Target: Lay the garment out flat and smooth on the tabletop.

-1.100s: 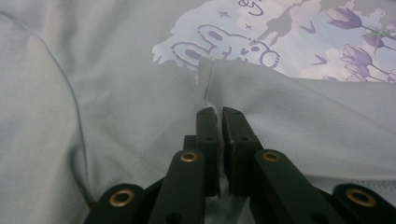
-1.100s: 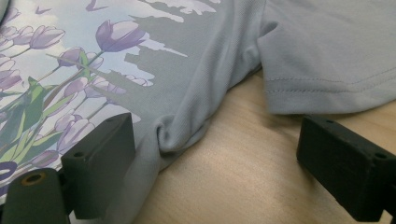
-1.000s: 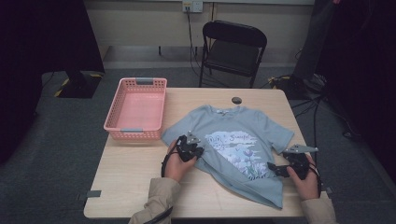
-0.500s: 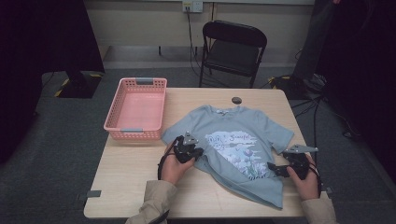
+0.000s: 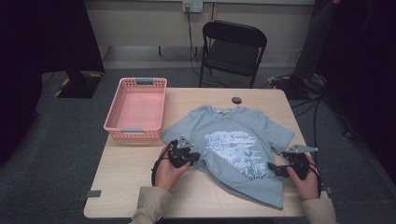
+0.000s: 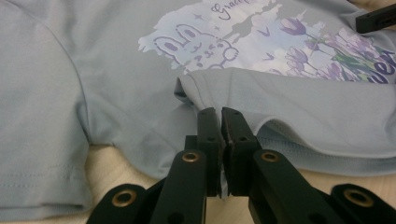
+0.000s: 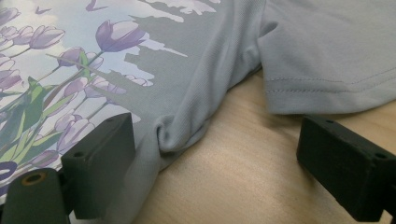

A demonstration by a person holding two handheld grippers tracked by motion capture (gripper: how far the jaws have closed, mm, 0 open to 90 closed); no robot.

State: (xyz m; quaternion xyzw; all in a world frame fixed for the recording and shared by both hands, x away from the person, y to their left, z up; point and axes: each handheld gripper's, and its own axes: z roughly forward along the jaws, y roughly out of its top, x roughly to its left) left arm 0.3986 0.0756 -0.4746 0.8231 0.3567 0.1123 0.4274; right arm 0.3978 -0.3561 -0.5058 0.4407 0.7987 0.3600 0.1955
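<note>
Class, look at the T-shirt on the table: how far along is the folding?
Done: the T-shirt lies spread flat, print up, on the table. In hand: the left gripper is shut on the shirt's side edge, lifting a small flap over; the right gripper stands open around the opposite edge, not yet gripping. Left: almost all folding; the pink basket holds nothing.

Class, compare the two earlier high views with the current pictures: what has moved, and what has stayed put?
The left gripper, jaws shut on the T-shirt edge, has pulled that edge slightly inward over the shirt, leaving a small fold. The right gripper stayed at the shirt's other side, jaws open around a fabric pucker. Basket, chair and table are unchanged.
</note>
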